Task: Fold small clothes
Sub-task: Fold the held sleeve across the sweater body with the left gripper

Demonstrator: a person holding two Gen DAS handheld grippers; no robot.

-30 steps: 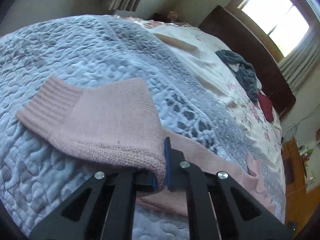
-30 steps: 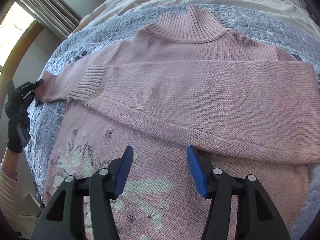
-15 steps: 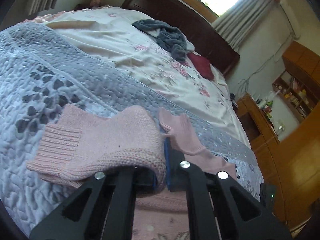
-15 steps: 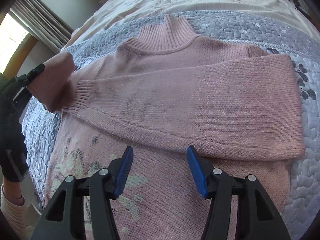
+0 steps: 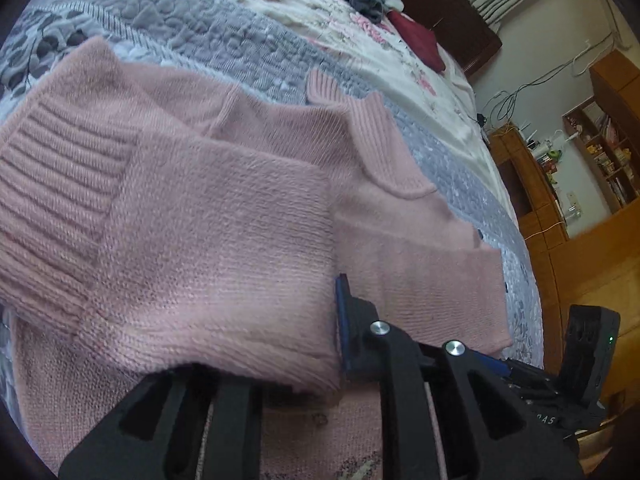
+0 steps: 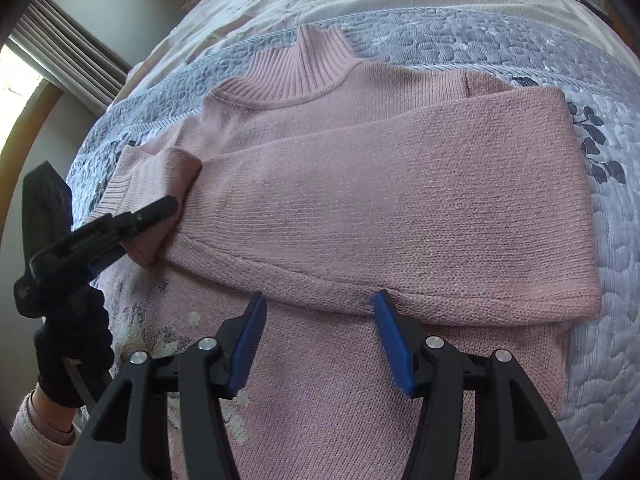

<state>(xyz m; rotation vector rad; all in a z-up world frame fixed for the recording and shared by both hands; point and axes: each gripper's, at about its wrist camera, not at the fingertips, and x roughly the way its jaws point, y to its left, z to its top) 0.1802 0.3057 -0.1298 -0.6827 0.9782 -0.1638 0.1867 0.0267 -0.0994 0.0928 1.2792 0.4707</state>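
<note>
left gripper [image 5: 334,344] pinching sleeve [image 5: 208,248]; right gripper [image 6: 318,340] spread

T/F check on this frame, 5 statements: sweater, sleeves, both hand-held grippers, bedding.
1. The left hand-held gripper is shut on a sleeve of the pink sweater. True.
2. The right hand-held gripper is clamped on the sweater's hem. False: its jaws stand open and hold nothing, above the sweater's body.
3. The other sleeve lies folded across the chest. True.
4. The sweater lies on a bare wooden table. False: it lies on a grey quilted bedspread.
5. The sweater's collar is covered by the folded sleeves. False: the ribbed collar is in plain view beyond them.
</note>
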